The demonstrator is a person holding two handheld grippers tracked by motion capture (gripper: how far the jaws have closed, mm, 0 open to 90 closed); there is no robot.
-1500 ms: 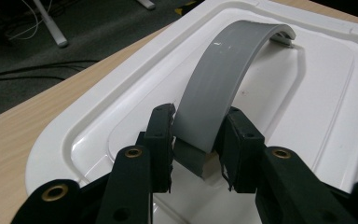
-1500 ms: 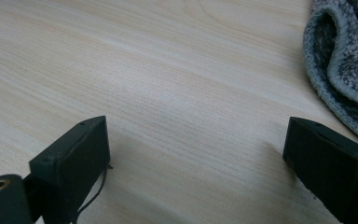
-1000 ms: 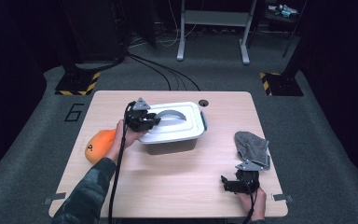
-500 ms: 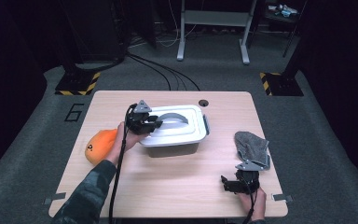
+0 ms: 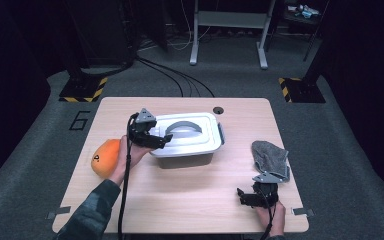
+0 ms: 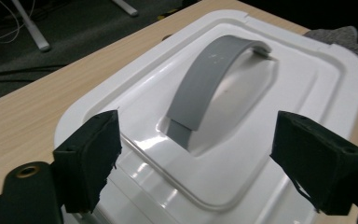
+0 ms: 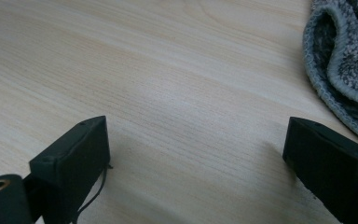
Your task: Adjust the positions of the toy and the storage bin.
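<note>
A white lidded box (image 5: 187, 132) with a grey arched handle (image 5: 182, 128) stands mid-table. My left gripper (image 5: 161, 141) hovers at the box's left end. In the left gripper view its jaws (image 6: 196, 163) stand wide apart over the near end of the white lid (image 6: 307, 93), short of the handle (image 6: 214, 79). They have just been opening, and the pads press on nothing. My right gripper (image 5: 256, 194) rests low near the table's front right, open over bare wood (image 7: 196, 163), with a grey cloth (image 7: 349, 60) just beyond its right jaw.
An orange rounded object (image 5: 105, 156) lies at the table's left edge, beside the left wrist. The grey cloth (image 5: 270, 157) sits at the right. A cable hole (image 5: 218, 110) is behind the box. Dark floor, cables and stands surround the table (image 5: 190, 200).
The left gripper has opened its jaws and drawn back a little from the lid's handle toward the box's left end. The right gripper has stayed put.
</note>
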